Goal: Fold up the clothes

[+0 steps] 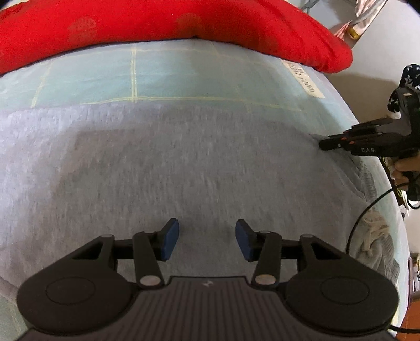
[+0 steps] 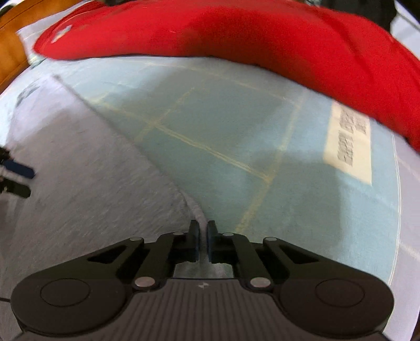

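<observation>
A grey knit garment (image 1: 170, 162) lies spread flat on a light blue checked bedsheet (image 1: 183, 76). My left gripper (image 1: 207, 230) stands open just above the middle of the cloth, with nothing between its blue pads. My right gripper (image 2: 202, 228) is shut on the garment's (image 2: 78, 183) raised edge, and a ridge of grey fabric runs up between its pads. In the left wrist view the right gripper (image 1: 325, 143) reaches in from the right onto the garment's right edge, held by a hand (image 1: 405, 166). The left gripper's fingers (image 2: 18, 170) show at the left border of the right wrist view.
A thick red quilt (image 1: 183, 23) (image 2: 262, 34) lies across the far side of the bed. A pale printed label (image 2: 349, 147) sits on the sheet (image 2: 223, 131) at the right. Crumpled grey and beige cloth (image 1: 372, 241) and a black cable (image 1: 362, 217) lie near the bed's right edge.
</observation>
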Demonstrator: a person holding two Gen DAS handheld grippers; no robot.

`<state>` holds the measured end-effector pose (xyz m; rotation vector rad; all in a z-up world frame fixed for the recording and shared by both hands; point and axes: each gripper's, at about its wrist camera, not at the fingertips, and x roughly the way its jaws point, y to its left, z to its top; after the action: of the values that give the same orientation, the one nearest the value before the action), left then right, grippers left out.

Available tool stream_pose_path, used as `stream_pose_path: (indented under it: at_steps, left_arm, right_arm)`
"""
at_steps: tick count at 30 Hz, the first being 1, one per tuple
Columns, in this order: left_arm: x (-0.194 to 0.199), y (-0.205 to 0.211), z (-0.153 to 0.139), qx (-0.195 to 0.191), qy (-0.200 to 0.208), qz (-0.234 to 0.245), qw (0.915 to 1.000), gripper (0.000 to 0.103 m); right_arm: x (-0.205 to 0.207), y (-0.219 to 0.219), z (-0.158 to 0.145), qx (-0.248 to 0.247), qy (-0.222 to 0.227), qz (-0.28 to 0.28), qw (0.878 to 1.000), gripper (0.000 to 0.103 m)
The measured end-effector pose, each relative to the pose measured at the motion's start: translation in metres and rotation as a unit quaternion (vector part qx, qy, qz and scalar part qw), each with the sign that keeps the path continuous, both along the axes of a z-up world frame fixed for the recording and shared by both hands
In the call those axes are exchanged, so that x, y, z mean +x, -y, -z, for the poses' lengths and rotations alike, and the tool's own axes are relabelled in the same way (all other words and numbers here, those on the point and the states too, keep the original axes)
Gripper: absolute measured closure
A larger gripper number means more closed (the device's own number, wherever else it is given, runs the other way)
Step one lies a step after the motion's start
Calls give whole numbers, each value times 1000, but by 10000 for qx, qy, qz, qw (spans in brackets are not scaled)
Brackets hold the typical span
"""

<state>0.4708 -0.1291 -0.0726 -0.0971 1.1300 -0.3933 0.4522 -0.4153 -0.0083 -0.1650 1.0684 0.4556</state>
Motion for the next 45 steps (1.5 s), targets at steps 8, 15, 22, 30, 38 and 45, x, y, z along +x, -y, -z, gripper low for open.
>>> stream_pose_path:
  at_steps: [8,15,22,30,38,45]
  left_arm:
    - [5,-4,0,395,287,334,9982,54]
    - [12,-36,21,583,387,-100,9975,52]
    - [-4,-50,-9,775,440,-339,9954,55]
    - [-64,-20,-37,-287,263,428,9983,51]
    - [-119,-27,-36,-393,30,297,9988,52]
    - [-129,-23,-16,-759,-6,552,9956,50]
  right_arm:
    - [-32,-3,-42,379,185,80,9991,52]
    - [-60,-22,4,-431,-476,-503,9967,49]
    - [-72,-20,-17,-414,-347,-75,9985,43]
    - [-122,-55,-50,-70,-236,-330,9992,28]
    - [-170,-72,-47,102,-534,-171,9984,27]
    - [-202,-95,-37,564,-761,222,9953,26]
